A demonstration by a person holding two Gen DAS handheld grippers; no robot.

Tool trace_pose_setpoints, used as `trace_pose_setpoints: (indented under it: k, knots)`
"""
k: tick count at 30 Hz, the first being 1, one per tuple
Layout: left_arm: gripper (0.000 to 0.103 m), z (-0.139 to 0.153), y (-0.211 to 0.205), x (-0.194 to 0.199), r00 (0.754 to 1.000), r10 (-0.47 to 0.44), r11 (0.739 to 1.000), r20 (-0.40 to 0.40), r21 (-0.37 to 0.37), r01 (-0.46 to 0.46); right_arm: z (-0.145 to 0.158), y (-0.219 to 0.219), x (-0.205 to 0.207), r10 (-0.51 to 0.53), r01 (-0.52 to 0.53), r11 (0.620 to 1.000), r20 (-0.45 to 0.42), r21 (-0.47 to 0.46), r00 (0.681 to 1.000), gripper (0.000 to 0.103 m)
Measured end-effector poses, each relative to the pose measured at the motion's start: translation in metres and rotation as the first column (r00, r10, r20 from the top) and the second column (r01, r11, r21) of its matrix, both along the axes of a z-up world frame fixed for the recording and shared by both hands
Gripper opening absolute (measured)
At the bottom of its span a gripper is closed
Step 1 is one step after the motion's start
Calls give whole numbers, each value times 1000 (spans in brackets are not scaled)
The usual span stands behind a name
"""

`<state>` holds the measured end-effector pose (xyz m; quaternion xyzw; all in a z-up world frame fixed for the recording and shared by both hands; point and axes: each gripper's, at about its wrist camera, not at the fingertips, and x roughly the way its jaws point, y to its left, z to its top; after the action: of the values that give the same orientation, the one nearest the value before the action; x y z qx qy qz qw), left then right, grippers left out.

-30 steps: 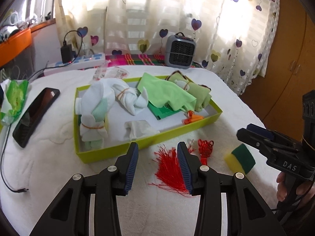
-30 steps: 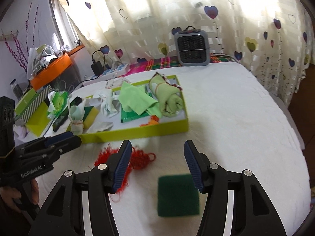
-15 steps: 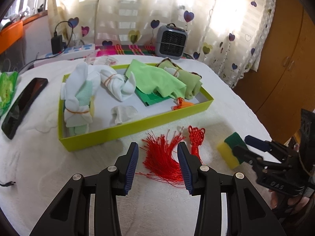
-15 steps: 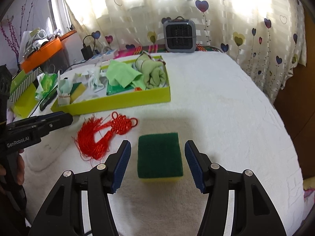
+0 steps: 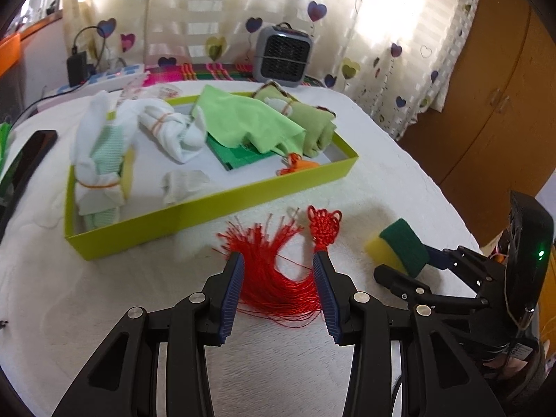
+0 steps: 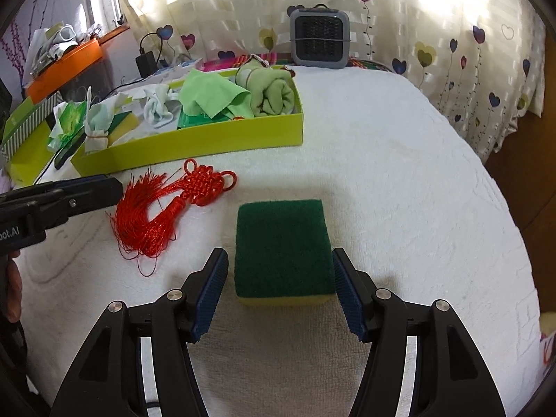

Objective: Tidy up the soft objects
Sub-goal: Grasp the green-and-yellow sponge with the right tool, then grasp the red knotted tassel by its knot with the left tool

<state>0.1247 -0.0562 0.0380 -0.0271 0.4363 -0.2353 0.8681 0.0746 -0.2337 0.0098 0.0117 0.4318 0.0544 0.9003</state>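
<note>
A red knotted tassel (image 5: 274,278) lies on the white bedspread in front of a lime-green box (image 5: 208,212). My left gripper (image 5: 278,259) is low over it, jaws opening, with the tassel strands between the blue pads and not pinched. A green-topped yellow sponge (image 6: 281,243) lies flat to the right of the tassel (image 6: 153,215). My right gripper (image 6: 279,254) straddles the sponge, jaws opening, with a thin gap at each pad. In the left wrist view the sponge (image 5: 403,245) sits between the right gripper's fingers (image 5: 392,278). The box (image 6: 208,139) holds white socks, green cloths and a rolled towel.
A grey heater (image 5: 283,55) stands at the bed's far edge by the curtain. A black phone (image 5: 31,160) lies left of the box, with a power strip (image 5: 104,80) behind it. A wooden cabinet (image 5: 486,111) is on the right, an orange shelf (image 6: 66,66) at left.
Both grippers have come down and forward. The tassel now lies between the left pads. The sponge, earlier ahead of the right fingers, now sits between them.
</note>
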Motion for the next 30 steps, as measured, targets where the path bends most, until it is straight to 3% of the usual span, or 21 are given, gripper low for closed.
trace_pose_setpoints:
  k: [5, 8, 23, 30]
  knots:
    - [43, -4, -15, 1, 999, -33, 999, -13, 17, 33, 2, -8, -1, -6, 6, 999, 12, 48, 1000, 60]
    - [43, -7, -26, 3, 999, -48, 998, -19, 38, 48, 2, -12, 0, -6, 5, 998, 15, 70, 1000, 49]
    - [43, -23, -66, -2, 995, -99, 965, 13, 247, 92, 4, -26, -6, -8, 3, 991, 35, 131, 999, 48]
    - [40, -25, -67, -2, 995, -98, 964, 33, 253, 86, 2, -30, -5, -12, 8, 987, 27, 161, 1000, 48]
